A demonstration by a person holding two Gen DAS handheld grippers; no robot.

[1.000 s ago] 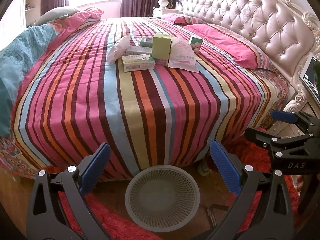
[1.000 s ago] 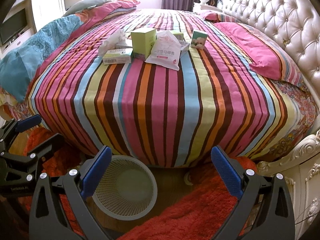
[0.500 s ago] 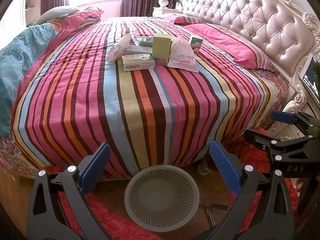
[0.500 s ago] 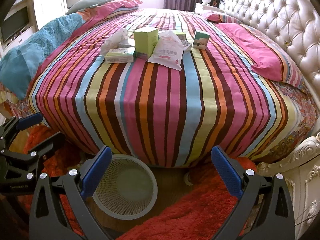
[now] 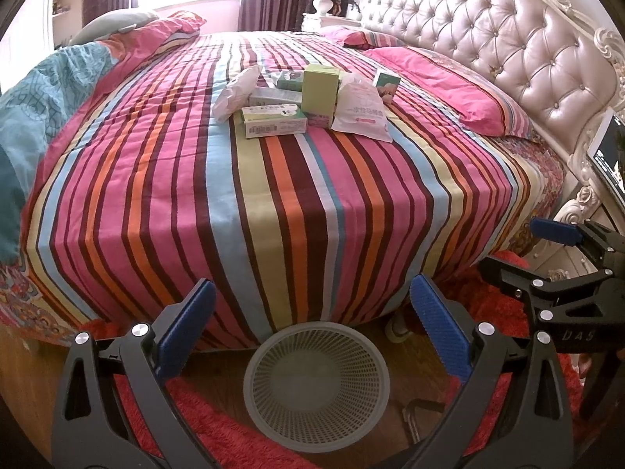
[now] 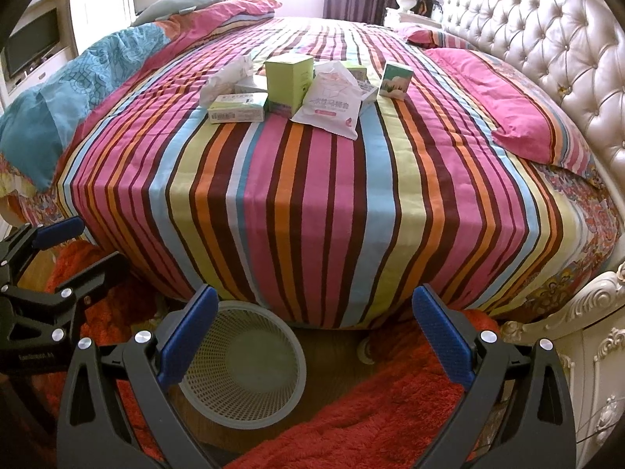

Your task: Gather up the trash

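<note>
Both tools hang at the foot of the bed [image 5: 273,203], jaws spread wide and holding nothing: the left tool [image 5: 312,305] right above the mesh wastebasket [image 5: 316,385] on the floor, the right tool [image 6: 314,306] just beside it, with the basket to its left. The trash sits in one tight cluster well up the striped cover, about midway between the bed's side edges and far from the foot edge. From left to right there is a crumpled tissue pack [image 5: 236,92], soft and feather-light, best pinched across its bulge; a flat carton [image 5: 273,122] lying nearest the foot edge, stiff and light, easy to take across its narrow sides; a tall green box [image 5: 320,92] standing upright, likely hollow and prone to tipping; a white plastic pouch [image 5: 363,111], limp and slippery, leaning on the boxes; and a small green-white box [image 5: 386,85] standing apart at the right. The pieces touch and overlap, so pulling one may topple its neighbours. Pink pillows [image 5: 441,86] lie further right, clear of the reach.
</note>
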